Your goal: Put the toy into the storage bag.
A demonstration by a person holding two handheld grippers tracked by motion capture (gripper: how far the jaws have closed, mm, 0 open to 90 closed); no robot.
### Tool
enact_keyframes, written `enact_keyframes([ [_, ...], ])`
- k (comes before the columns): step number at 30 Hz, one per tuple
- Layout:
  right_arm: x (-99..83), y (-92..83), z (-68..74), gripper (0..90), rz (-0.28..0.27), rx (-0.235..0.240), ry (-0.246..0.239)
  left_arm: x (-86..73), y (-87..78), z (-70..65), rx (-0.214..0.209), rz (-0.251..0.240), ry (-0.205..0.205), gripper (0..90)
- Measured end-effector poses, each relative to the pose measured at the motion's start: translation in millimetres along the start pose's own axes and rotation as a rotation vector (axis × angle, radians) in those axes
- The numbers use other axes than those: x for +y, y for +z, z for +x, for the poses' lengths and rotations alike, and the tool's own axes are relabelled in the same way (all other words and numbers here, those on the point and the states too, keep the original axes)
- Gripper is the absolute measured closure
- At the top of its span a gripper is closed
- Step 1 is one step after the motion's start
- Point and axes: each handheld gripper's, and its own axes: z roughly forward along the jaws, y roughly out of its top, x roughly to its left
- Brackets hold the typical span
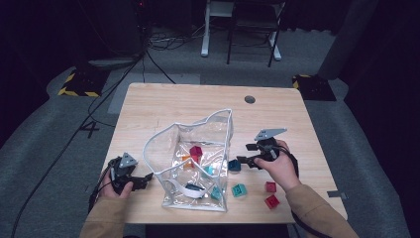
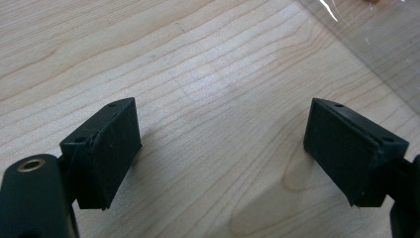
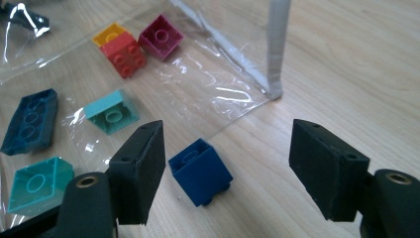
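At the left of the desk (image 1: 163, 99), the left gripper (image 1: 130, 174) rests low near the front edge, its jaws spread wide with nothing but bare wood between them; the corner of the clear bag's film shows far off in the left gripper view. It lies well apart from any brick.

In the middle stands the clear plastic bag (image 1: 198, 163), mouth up, with several bricks already inside: a magenta brick (image 3: 160, 36), an orange-red brick (image 3: 124, 54) with a yellow one behind it, a light teal brick (image 3: 111, 111), and others further left in the right gripper view.

Just right of the bag, touching or nearly touching its wall, lies the dark blue brick (image 3: 200, 171), seen also from above (image 1: 234, 166). The right gripper (image 1: 252, 154) hangs right over it, jaws released and wide, holding nothing. In the right gripper view the brick sits between the two jaws but nearer the left one, tilted, its studded face turned up and away toward the bag. The right hand (image 1: 280, 166) is plainly the nearer one for this pick.

Judging from that, the gripper needs a small shift toward the bag side to centre the brick before closing, minding the bag's film.

Further right, a teal brick (image 1: 239, 190) and two red bricks (image 1: 271, 194) wait on the near part of the desk.
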Motion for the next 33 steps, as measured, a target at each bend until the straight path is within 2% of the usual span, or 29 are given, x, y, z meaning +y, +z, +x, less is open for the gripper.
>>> enact_keyframes([
  [7,-8.3,11.8,4.2,31.4,0.038,0.016,-0.029,0.0,0.0,0.0,0.0,0.0,0.0,14.8],
  [13,-15.9,24.5,6.0,32.4,0.072,0.029,-0.027,0.0,0.0,0.0,0.0,0.0,0.0,14.8],
  [18,-16.2,33.9,10.1,35.4,0.111,0.02,-0.07,0.0,0.0,0.0,0.0,0.0,0.0,14.8],
  [22,-13.4,40.9,15.0,48.4,0.148,0.014,-0.122,0.0,0.0,0.0,0.0,0.0,0.0,14.8],
  [24,-12.6,42.0,16.7,50.1,0.158,0.0,-0.141,0.0,0.0,0.0,0.001,0.0,0.0,14.8],
  [27,-11.9,38.0,15.8,58.6,0.165,-0.019,-0.137,0.0,0.0,0.0,0.0,0.0,0.0,14.8],
  [33,-10.3,24.5,12.5,58.9,0.133,-0.033,-0.097,0.0,0.0,0.0,0.0,0.0,0.0,14.8],
])
